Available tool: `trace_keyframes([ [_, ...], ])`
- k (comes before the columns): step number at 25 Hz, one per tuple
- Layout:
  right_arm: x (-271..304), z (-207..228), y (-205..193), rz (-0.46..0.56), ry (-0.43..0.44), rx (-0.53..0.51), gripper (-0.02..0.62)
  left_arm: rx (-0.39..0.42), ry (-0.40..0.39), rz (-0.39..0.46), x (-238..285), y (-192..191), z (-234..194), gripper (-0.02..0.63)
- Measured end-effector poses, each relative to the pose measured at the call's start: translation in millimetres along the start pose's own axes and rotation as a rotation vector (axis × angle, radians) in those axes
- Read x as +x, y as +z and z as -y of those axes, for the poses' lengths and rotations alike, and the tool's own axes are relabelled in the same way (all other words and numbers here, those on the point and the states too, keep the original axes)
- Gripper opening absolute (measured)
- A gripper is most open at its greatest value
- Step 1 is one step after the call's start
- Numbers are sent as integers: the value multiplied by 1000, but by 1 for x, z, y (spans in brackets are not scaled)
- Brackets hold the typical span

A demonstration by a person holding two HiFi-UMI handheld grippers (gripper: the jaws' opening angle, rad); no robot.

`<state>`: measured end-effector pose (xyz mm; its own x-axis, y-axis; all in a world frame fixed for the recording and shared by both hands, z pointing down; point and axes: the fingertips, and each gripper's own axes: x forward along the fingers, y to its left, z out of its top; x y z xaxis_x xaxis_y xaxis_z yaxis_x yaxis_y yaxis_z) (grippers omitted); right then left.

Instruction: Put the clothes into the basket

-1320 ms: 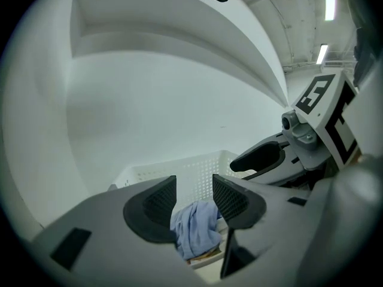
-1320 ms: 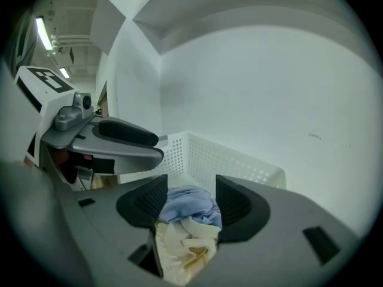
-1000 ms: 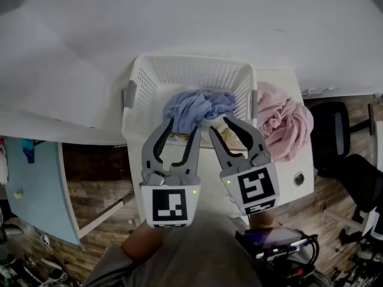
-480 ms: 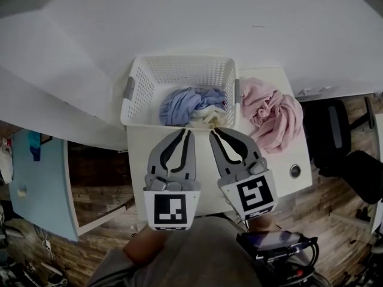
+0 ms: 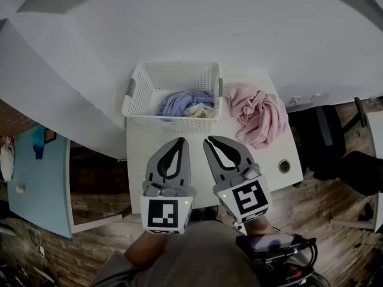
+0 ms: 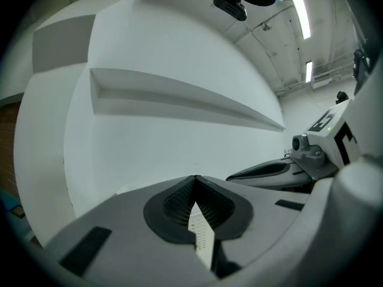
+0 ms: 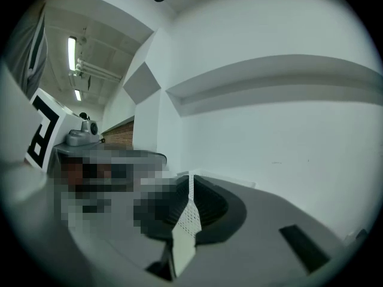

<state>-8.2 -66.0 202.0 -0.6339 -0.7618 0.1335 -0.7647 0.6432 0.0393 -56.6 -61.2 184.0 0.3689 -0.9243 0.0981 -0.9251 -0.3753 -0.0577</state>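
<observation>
Both the left gripper (image 5: 181,140) and right gripper (image 5: 207,140) are closed on nothing. Ahead-right of the right one, beside the white basket (image 5: 171,66), lies a crumpled pink garment (image 5: 258,111): soft, probably light; pinch a raised fold.

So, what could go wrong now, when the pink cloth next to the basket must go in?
1. Both the left gripper and the right gripper are shut and empty; reaching so, they may only push the crumpled pink cloth toward the white table's right edge.
2. The white perforated plastic basket already holds a blue cloth piled by its near wall; the pink one may hang over the rim.
</observation>
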Motion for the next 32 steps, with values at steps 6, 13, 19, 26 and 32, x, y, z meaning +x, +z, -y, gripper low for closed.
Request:
trace_keyframes([
  [6,-31,-8,21,55,-18,-34,29,16,11,58,-24,22,17,9],
  [13,-50,0,36,78,-119,-65,29,17,-33,130,-30,40,25,9],
  [19,-65,3,36,69,-230,-66,29,15,-127,143,-29,39,37,9],
  [26,-91,24,10,25,-372,-28,31,-11,-240,140,-19,25,67,9],
  [32,-125,70,-11,-6,-511,19,31,-8,-317,104,5,13,103,9],
])
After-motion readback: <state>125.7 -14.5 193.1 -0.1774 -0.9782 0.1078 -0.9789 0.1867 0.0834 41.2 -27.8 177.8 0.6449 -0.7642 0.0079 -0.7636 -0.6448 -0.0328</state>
